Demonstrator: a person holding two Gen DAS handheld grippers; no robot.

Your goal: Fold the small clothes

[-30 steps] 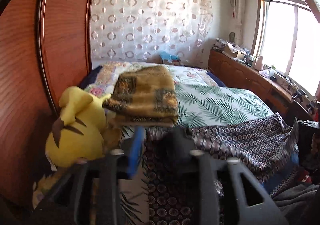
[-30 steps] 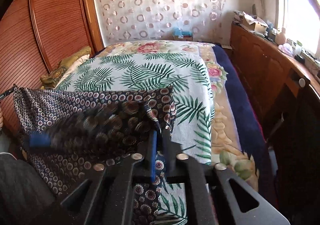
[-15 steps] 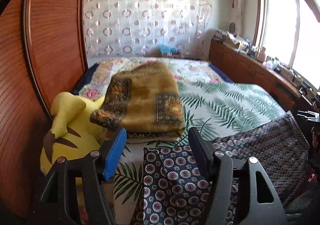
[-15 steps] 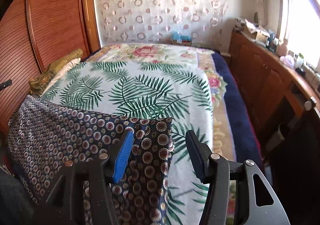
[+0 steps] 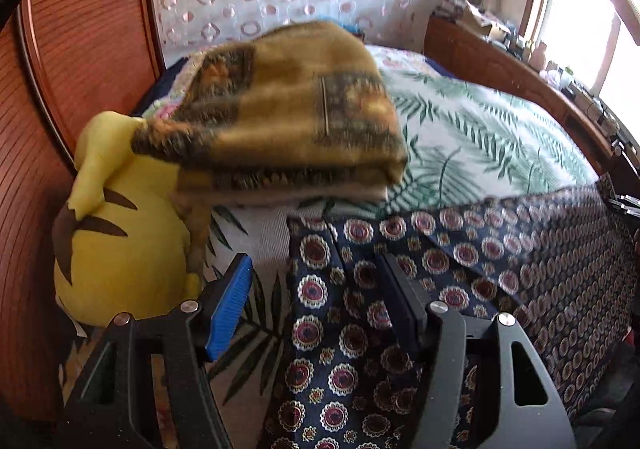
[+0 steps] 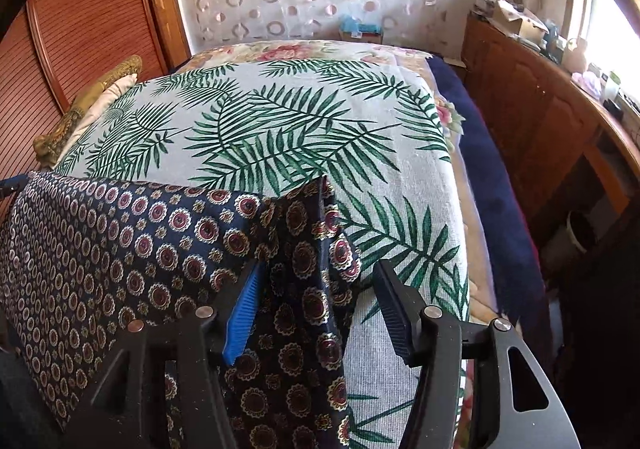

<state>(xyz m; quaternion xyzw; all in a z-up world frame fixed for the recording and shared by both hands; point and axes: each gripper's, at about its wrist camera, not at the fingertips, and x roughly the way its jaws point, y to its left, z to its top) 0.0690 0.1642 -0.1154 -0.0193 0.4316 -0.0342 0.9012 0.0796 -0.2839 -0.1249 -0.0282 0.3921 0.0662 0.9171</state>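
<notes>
A navy cloth with red and white medallions (image 5: 460,269) lies spread across the near edge of the bed. It also shows in the right wrist view (image 6: 132,249). My left gripper (image 5: 316,269) is open, its jaws astride the cloth's left corner, which lies loose between them. My right gripper (image 6: 316,277) is open, its jaws astride the cloth's right corner, which hangs over the bed edge. Neither gripper holds anything.
A palm-leaf bedspread (image 6: 280,121) covers the bed. A folded mustard blanket (image 5: 288,109) and a yellow plush toy (image 5: 116,245) sit at the left by a wooden panel (image 5: 80,49). A wooden cabinet (image 6: 532,121) runs along the right.
Both grippers were shut on the cloth's corners a second ago, holding it stretched. They have since opened and let it go; the cloth now rests on the bed. Both moved slightly forward.
</notes>
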